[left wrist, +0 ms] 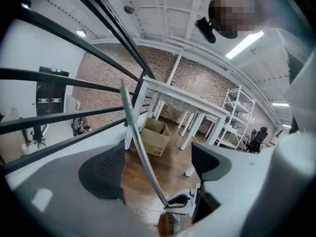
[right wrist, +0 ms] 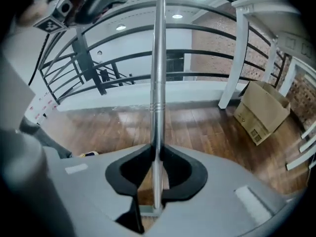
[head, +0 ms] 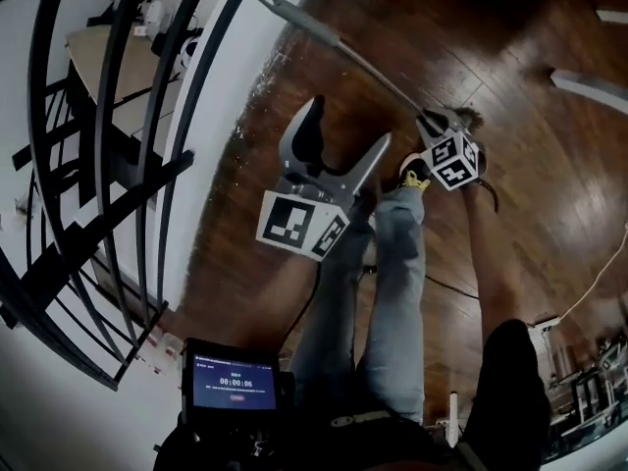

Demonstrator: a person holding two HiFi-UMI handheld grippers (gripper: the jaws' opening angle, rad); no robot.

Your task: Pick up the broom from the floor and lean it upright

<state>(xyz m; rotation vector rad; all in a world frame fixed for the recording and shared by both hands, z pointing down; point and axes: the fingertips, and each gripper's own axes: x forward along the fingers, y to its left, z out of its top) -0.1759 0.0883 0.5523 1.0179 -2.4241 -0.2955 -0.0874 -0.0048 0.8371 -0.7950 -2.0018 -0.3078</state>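
The broom's metal handle (head: 334,42) slants up off the dark wood floor towards the railing. My right gripper (head: 432,126) is shut on its lower part. In the right gripper view the black pads (right wrist: 173,174) clamp the handle (right wrist: 158,83), which runs straight up the picture. My left gripper (head: 343,145) is open, level with the person's knees and nearer than the handle. In the left gripper view the handle (left wrist: 140,152) shows through the wide gap of the left gripper (left wrist: 155,169), and neither pad touches it. The broom head is hidden.
A black metal railing (head: 147,165) curves along the left, close to the handle's tip. A cardboard box (right wrist: 261,110) and white tables (left wrist: 187,102) stand on the floor beyond. A cable (head: 589,283) lies at the right. The person's legs (head: 392,292) are below the grippers.
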